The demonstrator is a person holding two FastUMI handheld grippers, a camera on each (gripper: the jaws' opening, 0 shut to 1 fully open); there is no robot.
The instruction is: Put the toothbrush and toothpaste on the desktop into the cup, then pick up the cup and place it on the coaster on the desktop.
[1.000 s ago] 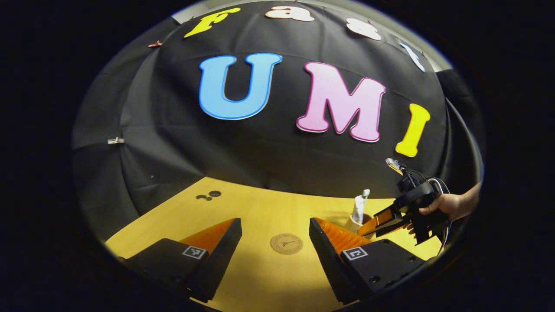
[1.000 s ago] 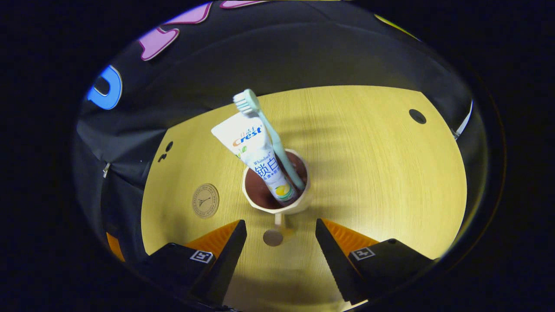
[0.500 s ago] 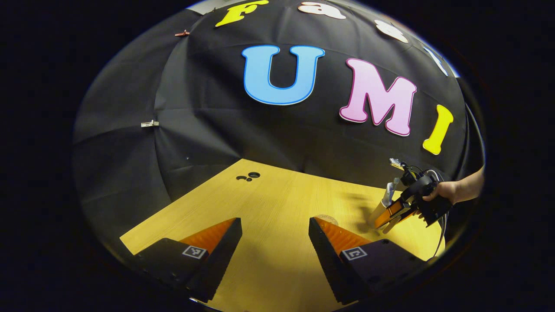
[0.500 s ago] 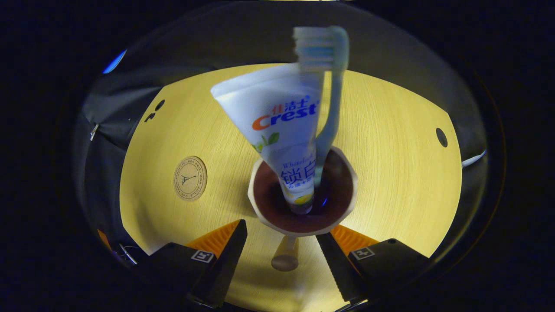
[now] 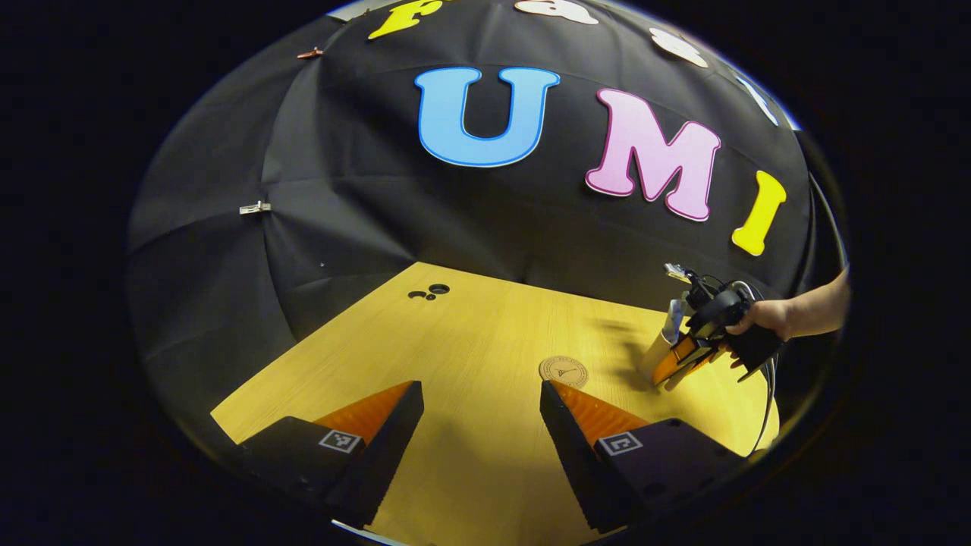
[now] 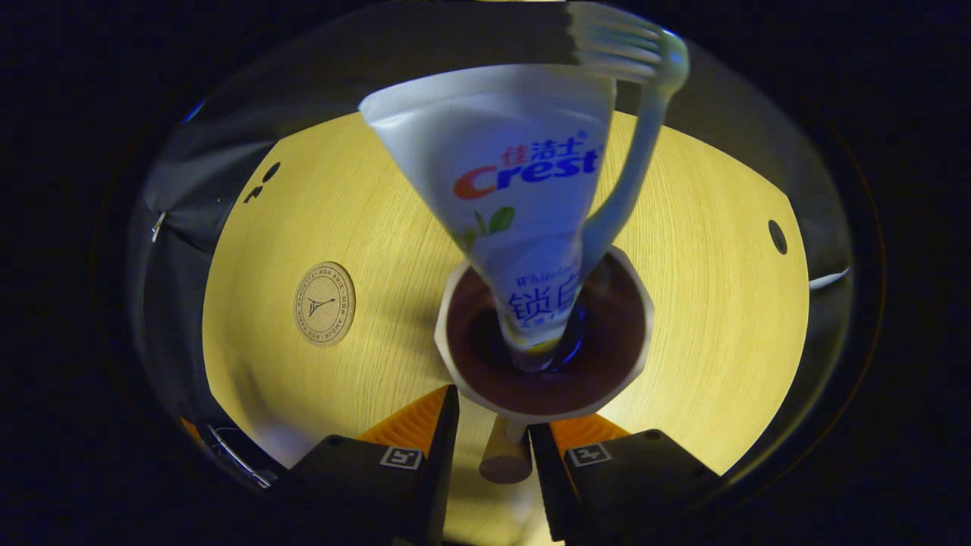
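Note:
The cream cup stands on the wooden desk with the white toothpaste tube and the pale green toothbrush leaning up out of it. Its peg-like handle points back between the fingers of my right gripper, whose jaws stand narrow around it; a thin gap still shows on the handle's left side. The round cork coaster lies to the cup's left. My left gripper hovers open over the desk, with the coaster just beyond it and the cup and right gripper farther right.
A hand holds the right gripper at the desk's right end. Small dark holes mark the desk's far left corner, and another hole lies right of the cup. Black cloth walls close in behind the desk.
My right gripper has moved in on the cup and its jaws have narrowed around the handle. The left gripper view has swung left and drawn back from the coaster.

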